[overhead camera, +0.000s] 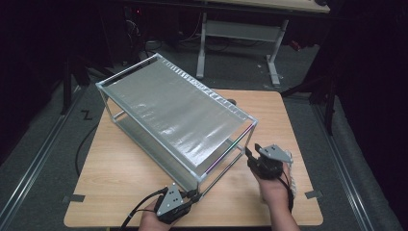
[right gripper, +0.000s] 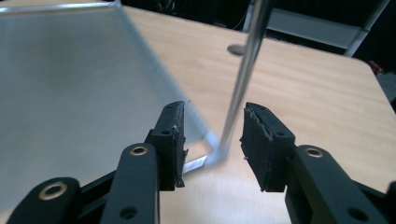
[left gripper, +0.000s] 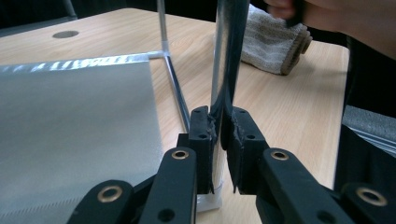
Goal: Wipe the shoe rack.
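Left tool (left gripper: 220,140) clamps rack (overhead camera: 178,115) post; right tool (right gripper: 212,144) straddles another.

black gripper (overhead camera: 192,197), brass rivets, grey plate

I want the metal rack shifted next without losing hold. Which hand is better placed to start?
Left. The left gripper is shut on a corner post of the rack; the right gripper only straddles its post, fingers apart.
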Demonstrator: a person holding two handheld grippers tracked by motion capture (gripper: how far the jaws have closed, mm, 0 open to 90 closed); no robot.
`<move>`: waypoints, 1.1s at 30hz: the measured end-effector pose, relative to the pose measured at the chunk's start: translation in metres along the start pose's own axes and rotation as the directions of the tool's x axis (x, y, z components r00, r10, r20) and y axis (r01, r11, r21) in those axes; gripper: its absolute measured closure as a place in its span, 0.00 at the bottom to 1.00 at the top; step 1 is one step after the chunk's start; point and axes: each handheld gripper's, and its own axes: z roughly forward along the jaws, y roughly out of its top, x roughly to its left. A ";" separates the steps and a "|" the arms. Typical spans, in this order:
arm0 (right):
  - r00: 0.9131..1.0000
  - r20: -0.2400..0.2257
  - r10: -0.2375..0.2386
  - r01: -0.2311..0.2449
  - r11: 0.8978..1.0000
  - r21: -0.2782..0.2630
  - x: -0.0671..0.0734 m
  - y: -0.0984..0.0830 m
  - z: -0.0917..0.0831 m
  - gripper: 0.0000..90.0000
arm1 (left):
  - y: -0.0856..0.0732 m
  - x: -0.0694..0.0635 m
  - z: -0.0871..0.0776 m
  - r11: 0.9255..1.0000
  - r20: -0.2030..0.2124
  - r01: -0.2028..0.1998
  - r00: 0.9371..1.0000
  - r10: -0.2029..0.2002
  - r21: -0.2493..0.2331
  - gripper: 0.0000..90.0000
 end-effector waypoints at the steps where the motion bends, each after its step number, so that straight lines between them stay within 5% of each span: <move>1: 1.000 -0.005 0.003 -0.003 1.000 -0.001 0.001 -0.004 -0.005 0.65 | 0.003 0.001 0.008 1.000 0.000 0.001 1.000 -0.001 0.002 0.90; 5: 1.000 -0.024 -0.008 0.007 0.999 -0.037 0.008 -0.020 -0.034 0.62 | 0.014 0.005 0.037 1.000 -0.006 0.006 1.000 -0.006 -0.003 0.89; 11: 0.999 -0.044 0.013 -0.016 0.998 -0.061 0.011 -0.034 -0.052 0.58 | 0.028 0.010 0.079 1.000 -0.038 0.017 0.999 -0.017 -0.019 0.89; 15: 0.998 -0.063 0.026 -0.029 0.999 -0.045 0.012 -0.040 -0.053 0.56 | 0.034 0.010 0.093 1.000 -0.056 0.017 0.998 -0.018 -0.020 0.88; 17: 0.997 -0.072 0.037 -0.040 0.998 -0.044 0.013 -0.040 -0.054 0.54 | 0.034 0.009 0.092 1.000 -0.053 0.021 0.998 -0.022 -0.019 0.77; 22: 0.992 -0.122 0.025 -0.032 0.998 -0.049 0.025 -0.040 -0.054 0.51 | 0.022 0.009 0.064 1.000 -0.054 0.026 0.998 -0.026 0.016 0.63; 26: 0.989 -0.145 0.006 -0.012 0.999 -0.040 0.038 -0.042 -0.052 0.47 | 0.011 0.016 0.022 1.000 -0.102 0.008 0.995 -0.009 -0.010 0.61; 29: 0.988 -0.157 -0.006 -0.001 0.999 -0.047 0.048 -0.041 -0.052 0.47 | 0.002 0.027 -0.002 0.999 -0.188 -0.034 0.982 0.037 0.015 0.63; 33: 0.983 -0.179 -0.031 0.020 0.998 -0.064 0.062 -0.036 -0.050 0.47 | -0.011 0.048 -0.029 1.000 -0.269 -0.010 0.963 0.010 0.000 0.62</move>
